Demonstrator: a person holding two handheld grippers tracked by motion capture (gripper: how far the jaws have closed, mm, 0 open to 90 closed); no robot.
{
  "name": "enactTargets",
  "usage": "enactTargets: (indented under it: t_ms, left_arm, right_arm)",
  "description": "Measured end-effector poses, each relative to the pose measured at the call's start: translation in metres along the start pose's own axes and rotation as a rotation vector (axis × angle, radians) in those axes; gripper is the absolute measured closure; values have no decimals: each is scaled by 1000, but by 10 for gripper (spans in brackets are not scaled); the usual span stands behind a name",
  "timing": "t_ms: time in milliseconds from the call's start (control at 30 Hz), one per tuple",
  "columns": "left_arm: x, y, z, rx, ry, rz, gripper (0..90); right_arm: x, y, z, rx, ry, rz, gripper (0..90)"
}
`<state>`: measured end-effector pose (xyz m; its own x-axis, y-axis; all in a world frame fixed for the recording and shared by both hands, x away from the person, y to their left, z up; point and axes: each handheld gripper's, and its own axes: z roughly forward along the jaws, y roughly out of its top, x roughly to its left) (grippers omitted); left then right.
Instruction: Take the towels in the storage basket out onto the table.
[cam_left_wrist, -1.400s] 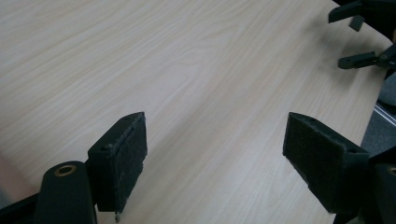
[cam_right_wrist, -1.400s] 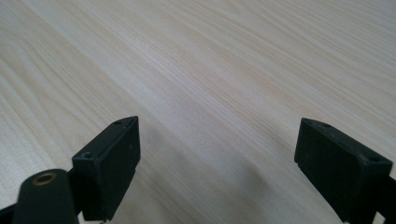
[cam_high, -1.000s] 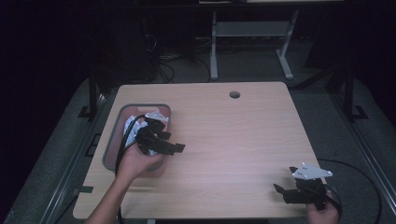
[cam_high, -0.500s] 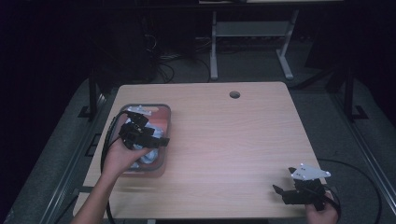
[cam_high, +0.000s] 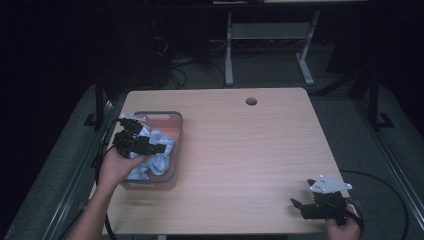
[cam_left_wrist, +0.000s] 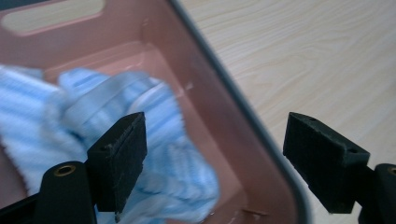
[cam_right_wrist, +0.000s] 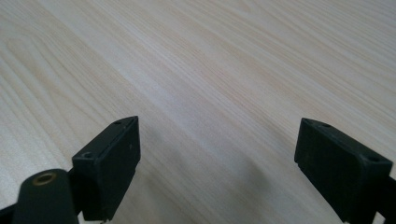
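A pink basket stands at the table's left side with a crumpled light-blue striped cloth inside. My left gripper hovers over the basket, jaws pointing right across the cloth. In the left gripper view, the left gripper is open; one jaw is over the cloth, the other past the basket's wall, and nothing is held. My right gripper rests low near the table's front right corner. In the right gripper view, the right gripper stands open over bare wood.
The light wooden table has a round cable hole near its far edge. Cables trail from both grippers off the table's sides. Dark floor and a desk frame lie beyond the far edge.
My left gripper has moved left, from over the basket's right edge to above the cloth inside. The right gripper has stayed almost still at the front right.
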<state>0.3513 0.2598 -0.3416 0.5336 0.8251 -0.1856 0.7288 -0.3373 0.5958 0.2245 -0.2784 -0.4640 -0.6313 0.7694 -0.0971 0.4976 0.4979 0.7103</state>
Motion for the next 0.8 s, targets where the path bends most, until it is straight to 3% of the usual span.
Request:
enactTargets:
  t_ms: [133, 333, 400, 800]
  left_arm:
    - [11, -6, 3, 14, 20, -41, 212]
    - [20, -12, 7, 46, 53, -66, 209]
    - [23, -13, 11, 77, 92, -75, 209]
    - [31, -16, 27, 137, 113, -114, 203]
  right_arm:
    - [1, 0, 0, -2, 1, -3, 137]
    - [1, 0, -1, -6, 3, -5, 137]
    - [1, 1, -1, -9, 2, -7, 137]
    - [1, 1, -1, -10, 6, -14, 137]
